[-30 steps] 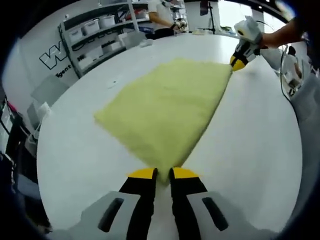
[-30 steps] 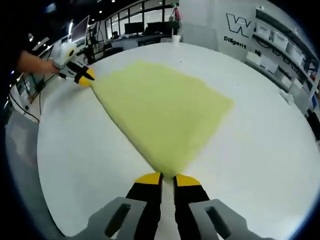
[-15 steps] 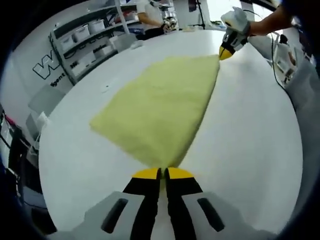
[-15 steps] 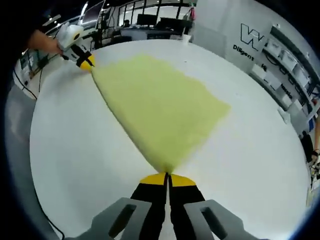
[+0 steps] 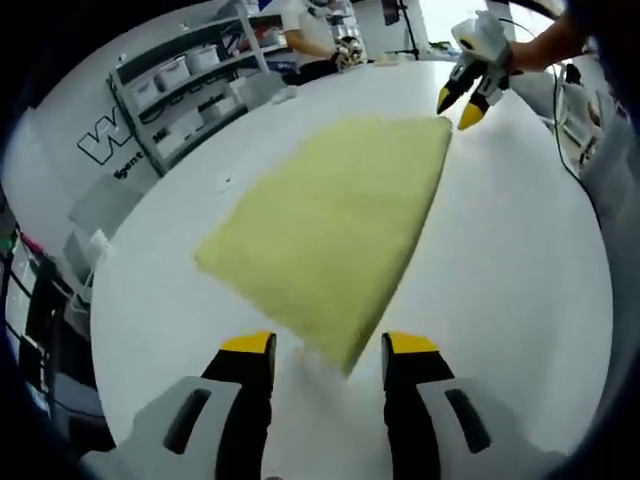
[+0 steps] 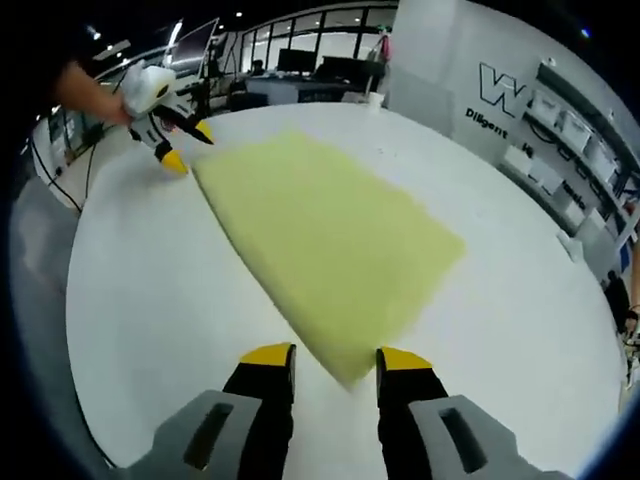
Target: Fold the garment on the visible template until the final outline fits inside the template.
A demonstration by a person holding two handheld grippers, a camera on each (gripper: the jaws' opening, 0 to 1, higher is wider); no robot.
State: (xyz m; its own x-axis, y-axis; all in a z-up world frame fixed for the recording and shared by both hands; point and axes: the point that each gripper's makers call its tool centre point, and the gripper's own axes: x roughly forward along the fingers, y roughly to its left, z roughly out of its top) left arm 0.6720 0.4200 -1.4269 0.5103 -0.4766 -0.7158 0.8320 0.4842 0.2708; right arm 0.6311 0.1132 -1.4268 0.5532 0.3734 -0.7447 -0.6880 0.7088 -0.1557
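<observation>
A pale yellow fuzzy garment (image 5: 330,220) lies flat and folded on the white round table (image 5: 500,280). My left gripper (image 5: 330,345) stands open, its yellow-tipped jaws either side of the garment's near corner with nothing held. At the far corner the right gripper (image 5: 462,102) is open too, just off the cloth. In the right gripper view the same garment (image 6: 320,235) spreads ahead, and my right gripper (image 6: 337,353) is open over its near corner. The left gripper (image 6: 185,145) shows at the far corner, open, held by a hand.
Shelving with white bins (image 5: 185,85) and a wall with a logo (image 5: 105,140) stand past the table's left side. A person (image 5: 315,30) stands at the back. Desks and monitors (image 6: 300,60) lie beyond the table (image 6: 150,330) in the right gripper view.
Both grippers were shut on opposite corners of the garment; both have opened and let go. The garment now rests flat on the table.
</observation>
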